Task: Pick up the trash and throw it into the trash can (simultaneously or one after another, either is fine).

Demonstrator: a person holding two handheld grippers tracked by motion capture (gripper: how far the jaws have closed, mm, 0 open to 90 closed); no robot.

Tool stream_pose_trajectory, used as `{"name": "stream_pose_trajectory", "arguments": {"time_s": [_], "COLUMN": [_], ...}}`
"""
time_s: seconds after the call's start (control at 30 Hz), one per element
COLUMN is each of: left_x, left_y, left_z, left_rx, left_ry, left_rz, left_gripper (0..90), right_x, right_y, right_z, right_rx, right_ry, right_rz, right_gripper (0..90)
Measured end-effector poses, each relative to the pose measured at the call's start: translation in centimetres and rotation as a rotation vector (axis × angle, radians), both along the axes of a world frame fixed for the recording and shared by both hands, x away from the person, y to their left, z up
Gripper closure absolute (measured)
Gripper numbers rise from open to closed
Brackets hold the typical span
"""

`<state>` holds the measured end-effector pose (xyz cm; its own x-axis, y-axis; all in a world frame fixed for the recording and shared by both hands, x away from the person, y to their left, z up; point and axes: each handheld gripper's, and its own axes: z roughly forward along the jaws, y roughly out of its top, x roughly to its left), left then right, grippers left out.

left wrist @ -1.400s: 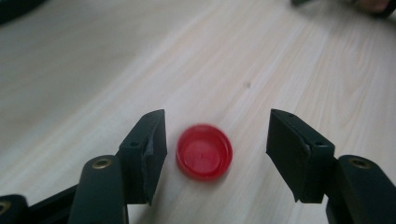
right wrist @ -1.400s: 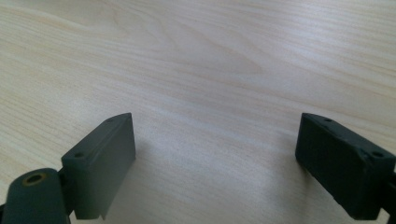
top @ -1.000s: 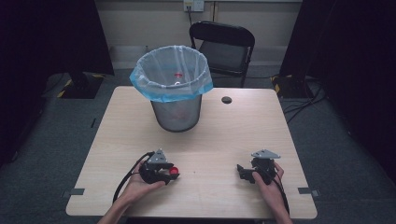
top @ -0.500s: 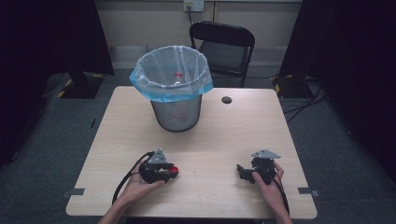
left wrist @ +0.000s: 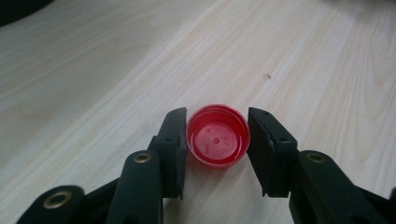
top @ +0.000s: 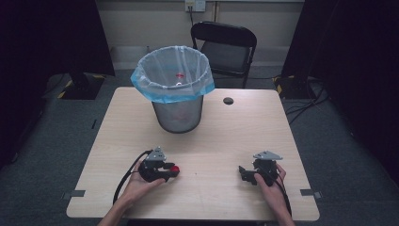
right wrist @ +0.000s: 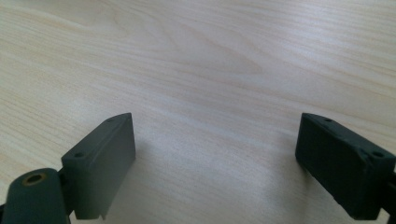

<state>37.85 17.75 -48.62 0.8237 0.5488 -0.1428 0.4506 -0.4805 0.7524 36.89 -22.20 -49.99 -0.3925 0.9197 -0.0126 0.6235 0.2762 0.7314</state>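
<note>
Wooden table (top: 211,141), red cap (left wrist: 218,135) apparently between left gripper (left wrist: 218,140) fingers (left wrist: 173,140)

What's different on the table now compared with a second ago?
The left claw has just closed on the red bottle cap, which lies open side up on the table; its pads now press the cap from both sides. The hand itself barely shifted. The right claw stays open and empty near the table's front edge, and the lined trash bin has not moved.

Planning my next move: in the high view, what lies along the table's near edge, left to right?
Left claw shut on the red cap → bare table → right claw, open.
</note>
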Motion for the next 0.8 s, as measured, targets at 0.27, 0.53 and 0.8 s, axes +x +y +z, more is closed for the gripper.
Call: {"name": "stream_pose_trajectory", "arguments": {"time_s": [0.27, 0.53, 0.8], "left_x": [0.0, 0.0, -0.4], "left_y": [1.0, 1.9, 1.8], "left_z": [1.2, 2.6, 3.7], "left_rx": [-0.089, -0.162, -0.211], "left_ry": [-0.012, -0.036, -0.06], "left_rz": [0.017, 0.033, 0.033], "left_gripper": [59.3, 59.3, 59.3], "right_x": [0.0, 0.0, 0.0], "right_y": [0.0, 0.0, 0.0], "right_z": [0.0, 0.0, 0.0], "right_rx": [0.0, 0.0, -0.001], "right_ry": [-0.001, 0.0, -0.001], "right_rz": [0.001, 0.001, 0.001], "right_gripper": [11.4, 11.3, 11.4]}}
